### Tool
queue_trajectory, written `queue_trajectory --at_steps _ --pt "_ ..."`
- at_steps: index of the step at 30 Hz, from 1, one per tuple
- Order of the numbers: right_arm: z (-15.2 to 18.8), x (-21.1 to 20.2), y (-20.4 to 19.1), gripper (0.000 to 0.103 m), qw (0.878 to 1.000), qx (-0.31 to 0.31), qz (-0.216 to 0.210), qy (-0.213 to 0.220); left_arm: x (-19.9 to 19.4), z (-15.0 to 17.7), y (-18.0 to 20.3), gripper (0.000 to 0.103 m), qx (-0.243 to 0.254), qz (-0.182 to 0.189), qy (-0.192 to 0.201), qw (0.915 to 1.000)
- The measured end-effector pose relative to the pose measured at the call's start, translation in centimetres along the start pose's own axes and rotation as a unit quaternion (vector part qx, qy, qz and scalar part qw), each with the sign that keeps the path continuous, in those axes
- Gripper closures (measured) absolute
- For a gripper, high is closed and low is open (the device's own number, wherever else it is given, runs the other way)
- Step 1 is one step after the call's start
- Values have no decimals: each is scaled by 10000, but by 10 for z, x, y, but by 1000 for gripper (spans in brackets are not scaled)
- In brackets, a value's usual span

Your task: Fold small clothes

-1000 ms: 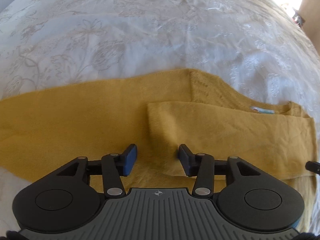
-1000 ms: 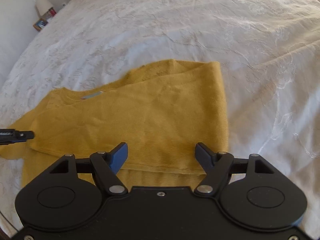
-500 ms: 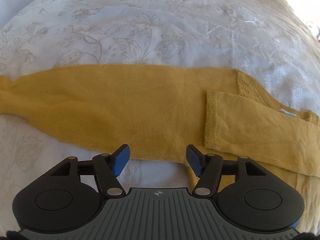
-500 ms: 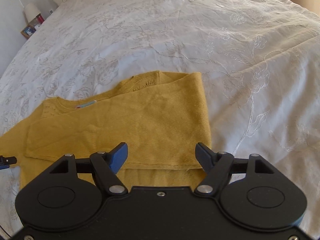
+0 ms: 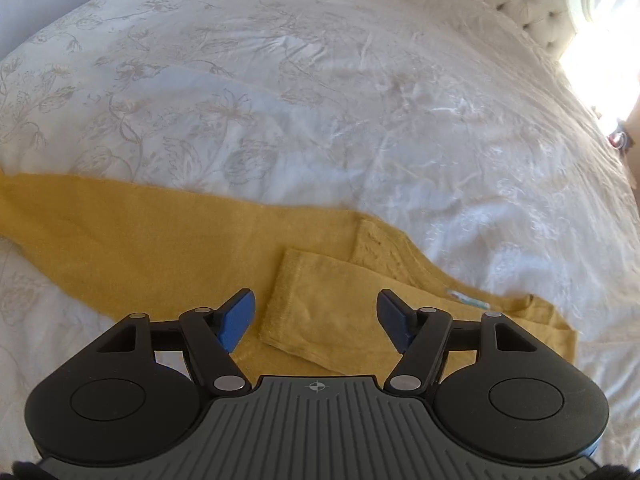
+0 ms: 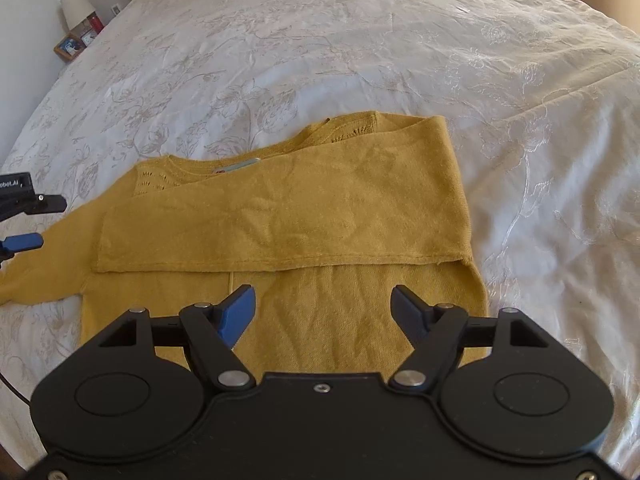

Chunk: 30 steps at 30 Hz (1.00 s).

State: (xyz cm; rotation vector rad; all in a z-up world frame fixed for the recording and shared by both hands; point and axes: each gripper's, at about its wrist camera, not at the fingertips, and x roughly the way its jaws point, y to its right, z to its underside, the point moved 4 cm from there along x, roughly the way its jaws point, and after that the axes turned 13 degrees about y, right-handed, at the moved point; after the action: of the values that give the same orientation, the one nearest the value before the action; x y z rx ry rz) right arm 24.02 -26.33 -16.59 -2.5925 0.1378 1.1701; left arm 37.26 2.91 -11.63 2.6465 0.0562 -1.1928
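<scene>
A mustard-yellow knitted sweater (image 6: 320, 216) lies flat on the white floral-embroidered bedspread (image 6: 360, 48), one sleeve folded across its chest. Left gripper (image 5: 316, 316) hovers above, jaws opening, empty; right gripper (image 6: 324, 312) jaws spread, empty.
</scene>
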Motion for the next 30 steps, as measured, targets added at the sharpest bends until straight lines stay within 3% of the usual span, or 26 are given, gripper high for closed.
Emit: queue_trajectory --at_steps 6,9,15,20,24,30 --pt "6 -17 -18 26 9999 27 -124 106 -15 22 0 37 -240 -37 -354 9991" --pt "10 -25 -25 26 9995 -114 -267 135 -19 23 -4 37 -137 -51 -420 9990" --pt "18 -34 -26 26 9965 -467 -661 227 -34 17 -23 37 129 -305 -174 9993" --pt "23 -41 -17 26 9939 -439 -962 319 -54 14 -61 32 -473 -304 -31 9984" --pt "26 -40 -13 26 9917 -589 -1090 346 -73 8 -107 32 -857 -470 324 9947" --pt "26 -43 -14 23 9908 -543 -1183 369 -85 5 -181 26 -1036 -777 556 9900"
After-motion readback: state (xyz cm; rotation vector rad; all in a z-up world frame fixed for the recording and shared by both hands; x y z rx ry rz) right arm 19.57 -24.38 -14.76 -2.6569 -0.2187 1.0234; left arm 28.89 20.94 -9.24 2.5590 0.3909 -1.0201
